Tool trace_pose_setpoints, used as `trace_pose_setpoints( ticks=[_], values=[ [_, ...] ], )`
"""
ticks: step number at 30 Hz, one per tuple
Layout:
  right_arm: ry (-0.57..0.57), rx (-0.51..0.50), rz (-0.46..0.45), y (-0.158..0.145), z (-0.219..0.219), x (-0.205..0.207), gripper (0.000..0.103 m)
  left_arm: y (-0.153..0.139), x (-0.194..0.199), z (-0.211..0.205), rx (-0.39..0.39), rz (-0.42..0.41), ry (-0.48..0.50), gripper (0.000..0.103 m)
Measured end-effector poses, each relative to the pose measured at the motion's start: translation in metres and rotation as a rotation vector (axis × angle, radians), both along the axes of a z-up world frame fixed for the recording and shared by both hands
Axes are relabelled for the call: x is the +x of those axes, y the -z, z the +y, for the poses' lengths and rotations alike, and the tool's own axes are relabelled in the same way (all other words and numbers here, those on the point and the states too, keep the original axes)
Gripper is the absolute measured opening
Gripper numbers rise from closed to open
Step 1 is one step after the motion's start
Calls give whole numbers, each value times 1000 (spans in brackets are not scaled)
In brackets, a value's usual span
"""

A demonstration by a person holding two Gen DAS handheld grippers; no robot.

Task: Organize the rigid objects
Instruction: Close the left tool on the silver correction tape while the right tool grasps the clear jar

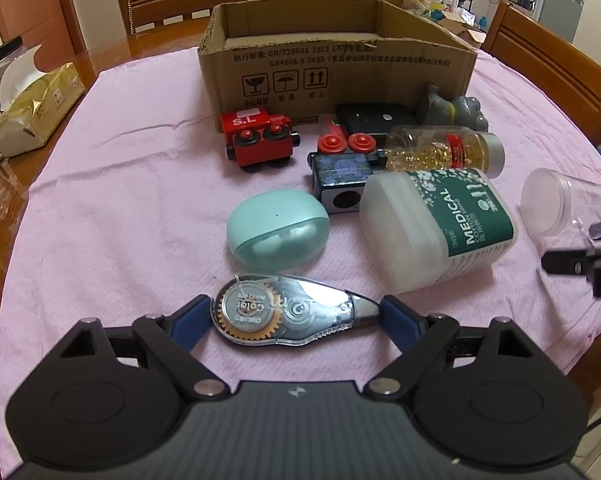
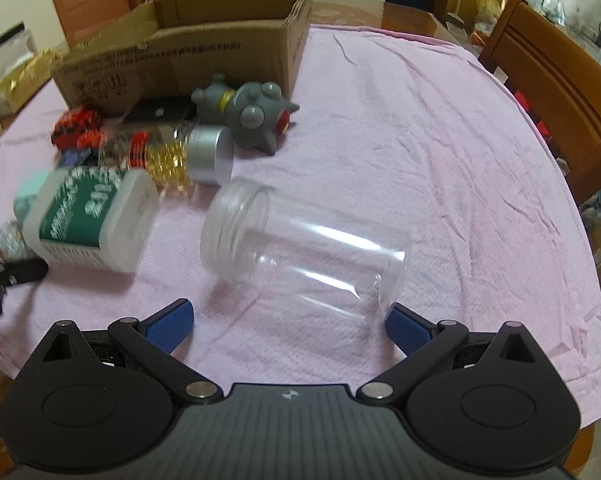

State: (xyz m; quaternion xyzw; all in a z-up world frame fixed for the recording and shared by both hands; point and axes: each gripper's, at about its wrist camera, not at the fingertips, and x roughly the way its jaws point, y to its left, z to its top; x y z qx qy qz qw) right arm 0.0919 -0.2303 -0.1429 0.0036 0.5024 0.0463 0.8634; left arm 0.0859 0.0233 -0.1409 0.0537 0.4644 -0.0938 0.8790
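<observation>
A clear correction tape (image 1: 284, 312) lies on the pink cloth (image 1: 120, 208) between the blue pads of my left gripper (image 1: 294, 316), which touch both of its ends. Beyond it lie a mint earbud case (image 1: 278, 232), a white medical cotton swab bottle (image 1: 436, 228), a capsule bottle (image 1: 444, 150), a red toy wagon (image 1: 260, 140), a blue toy engine (image 1: 340, 168) and a grey spiky toy (image 2: 252, 112). An open cardboard box (image 1: 340, 68) stands behind them. My right gripper (image 2: 288, 324) is open, low before an empty clear jar (image 2: 304, 248) lying on its side; its right pad sits by the jar's base.
A black flat case (image 1: 372, 116) rests against the box. A gold tissue pack (image 1: 32, 116) lies at the left on the bare wooden table. Wooden chairs (image 1: 180, 4) (image 2: 560, 92) stand at the far and right sides. The cloth's right half (image 2: 440, 140) holds nothing.
</observation>
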Motion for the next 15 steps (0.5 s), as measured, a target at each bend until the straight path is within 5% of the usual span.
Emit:
trace_pose_setpoints(
  ticks=[15],
  values=[
    [48, -5, -18, -9, 14, 35, 103, -1, 6, 1, 2, 20, 20, 90]
  ],
)
